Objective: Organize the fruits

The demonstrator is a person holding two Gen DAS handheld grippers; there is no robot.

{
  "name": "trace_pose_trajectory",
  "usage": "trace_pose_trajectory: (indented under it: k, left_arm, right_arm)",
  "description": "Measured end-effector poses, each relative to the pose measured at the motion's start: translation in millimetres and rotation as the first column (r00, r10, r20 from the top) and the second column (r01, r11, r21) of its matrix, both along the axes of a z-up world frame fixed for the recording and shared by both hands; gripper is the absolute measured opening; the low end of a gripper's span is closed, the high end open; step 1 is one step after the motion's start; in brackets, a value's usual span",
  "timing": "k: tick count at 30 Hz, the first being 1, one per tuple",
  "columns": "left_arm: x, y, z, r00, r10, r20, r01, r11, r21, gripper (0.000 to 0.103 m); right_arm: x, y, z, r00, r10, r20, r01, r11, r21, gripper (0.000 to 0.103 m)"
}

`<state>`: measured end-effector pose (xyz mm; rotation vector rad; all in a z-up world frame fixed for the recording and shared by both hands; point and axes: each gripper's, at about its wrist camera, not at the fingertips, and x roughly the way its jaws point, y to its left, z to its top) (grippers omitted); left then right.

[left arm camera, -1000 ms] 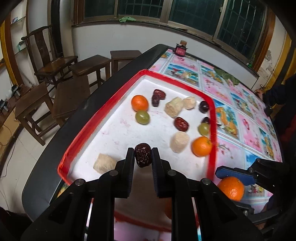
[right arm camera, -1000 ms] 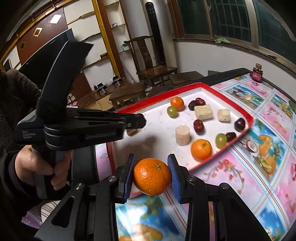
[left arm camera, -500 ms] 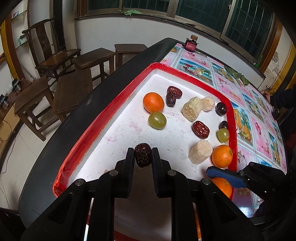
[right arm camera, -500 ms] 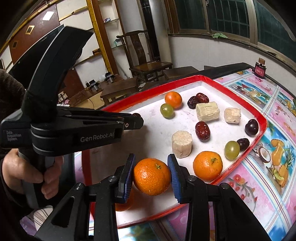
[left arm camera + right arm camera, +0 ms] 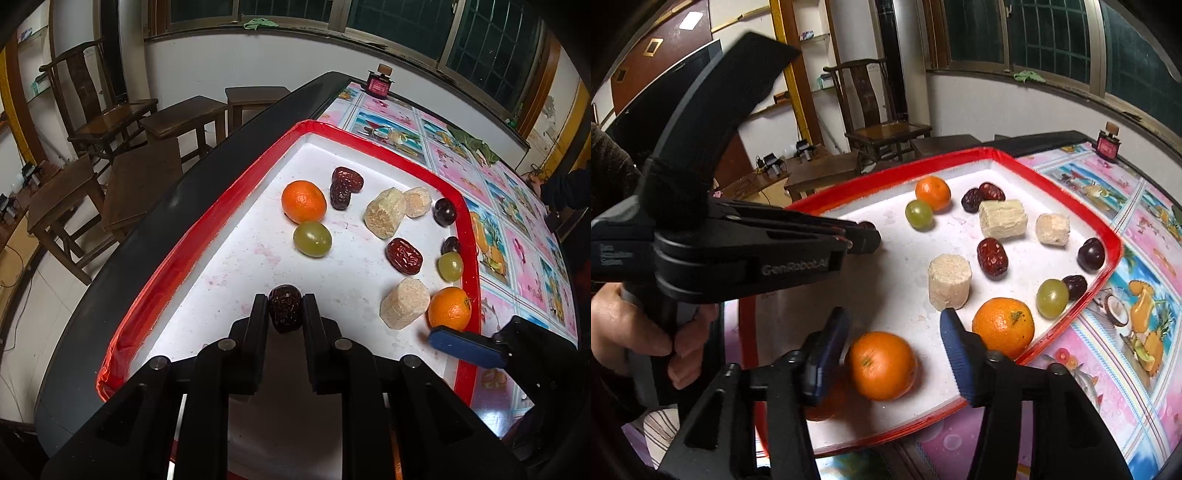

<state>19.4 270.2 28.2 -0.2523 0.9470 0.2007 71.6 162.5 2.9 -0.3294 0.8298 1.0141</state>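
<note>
My left gripper [image 5: 284, 306] is shut on a dark wrinkled date [image 5: 284, 314], just above the near part of the white, red-rimmed tray [image 5: 207, 229]. In the right wrist view it reaches in from the left, and its fingertips [image 5: 866, 240] hide most of the date. My right gripper [image 5: 892, 325] has its jaws opening. An orange [image 5: 881, 365] lies on the tray [image 5: 1071, 325] between the blue pads [image 5: 955, 350], which stand clear of it. Only one blue pad [image 5: 461, 347] shows in the left wrist view.
The tray also holds two more oranges [image 5: 1003, 325] [image 5: 932, 192], green grapes [image 5: 1051, 297], red dates [image 5: 991, 256], dark plums [image 5: 1090, 254] and pale cane chunks [image 5: 949, 280]. A small red bottle [image 5: 380, 83] stands at the table's far end. Wooden chairs [image 5: 107, 110] stand beyond the left edge.
The right jaws have spread and the orange has dropped from them onto the tray. Both grippers have come in over the tray. The left one still holds the date.
</note>
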Motion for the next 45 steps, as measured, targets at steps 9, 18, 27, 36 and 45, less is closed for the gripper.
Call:
trace_pose_trajectory:
  k: [9, 18, 27, 36, 45]
  left_arm:
    - [-9.0, -8.0, 9.2, 1.0, -0.005, 0.031, 0.004, 0.999, 0.038, 0.042]
    - [-20.1, -22.1, 20.9, 0.998, -0.03, 0.055, 0.027, 0.998, 0.053, 0.06]
    - [-37.6, -37.2, 28.3, 0.999, -0.017, 0.045, 0.012, 0.994, 0.105, 0.079]
    - [-57.7, -46.4, 35.1, 0.999, -0.008, 0.043, 0.0, 0.983, 0.181, 0.083]
    - [-79.7, -54.8, 39.7, 0.998, -0.02, 0.066, 0.006, 0.979, 0.202, 0.083]
  right_arm:
    - [-16.9, -22.9, 21.9, 0.999, -0.017, 0.028, 0.015, 0.999, 0.049, 0.068]
    - [-44.4, -56.5, 45.2, 0.996, -0.082, 0.039, 0.079, 0.995, 0.067, 0.076]
    - [-59.4, -76.1, 47.1, 0.99, -0.138, 0.01, 0.138, 0.99, 0.04, 0.092]
    - [-73.2, -86.2, 50.3, 0.978, -0.202, 0.06, 0.202, 0.979, 0.005, 0.102]
    - [-81.5, -101.1, 53.3, 0.967, -0.252, 0.028, 0.251, 0.967, 0.031, 0.102]
